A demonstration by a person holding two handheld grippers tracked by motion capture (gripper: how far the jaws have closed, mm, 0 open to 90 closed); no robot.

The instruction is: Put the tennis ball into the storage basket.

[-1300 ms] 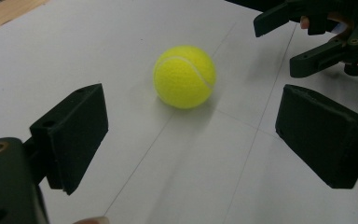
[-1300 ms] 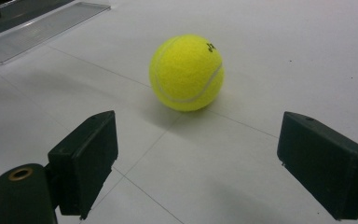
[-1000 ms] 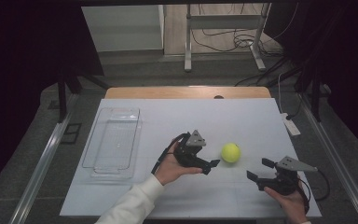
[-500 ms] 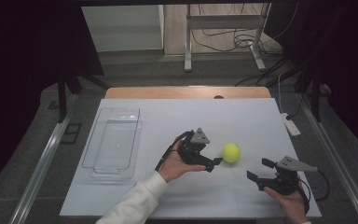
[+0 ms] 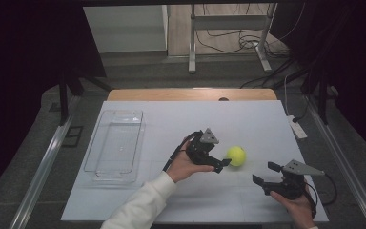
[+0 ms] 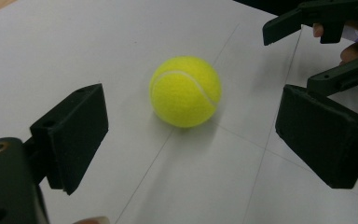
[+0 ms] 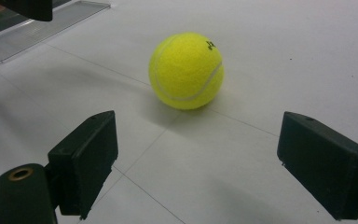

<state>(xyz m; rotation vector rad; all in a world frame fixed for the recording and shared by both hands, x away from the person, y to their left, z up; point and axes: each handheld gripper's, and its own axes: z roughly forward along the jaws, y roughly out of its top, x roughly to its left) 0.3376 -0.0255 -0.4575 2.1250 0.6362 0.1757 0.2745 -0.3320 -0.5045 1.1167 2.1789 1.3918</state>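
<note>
The left gripper [image 5: 221, 162] is spread wide, its two blocky matte-black jaws standing apart on either side of empty air, with the tennis ball [image 5: 236, 156] just ahead of their tips. In the left gripper view the ball [image 6: 185, 91] sits beyond and between the jaws, untouched; from above, one tip looks very close to it, though whether it brushes the felt is hard to tell at that size. The ball is round, fuzzy yellow-green felt with a pale curved seam, and rests on the table [image 5: 248, 119], a smooth white sheet crossed by thin grey lines over a wooden top whose edge shows at the far side.

The right gripper [image 5: 267, 175] is also spread open, holding nothing, nearer the person's edge and to the right of the ball. In its own view the ball [image 7: 186, 71] lies ahead of the jaws, a small dark mark on its felt.

Well to the left lies a clear plastic tray [image 5: 116, 143], rectangular with rounded corners, near the table's left edge.
</note>
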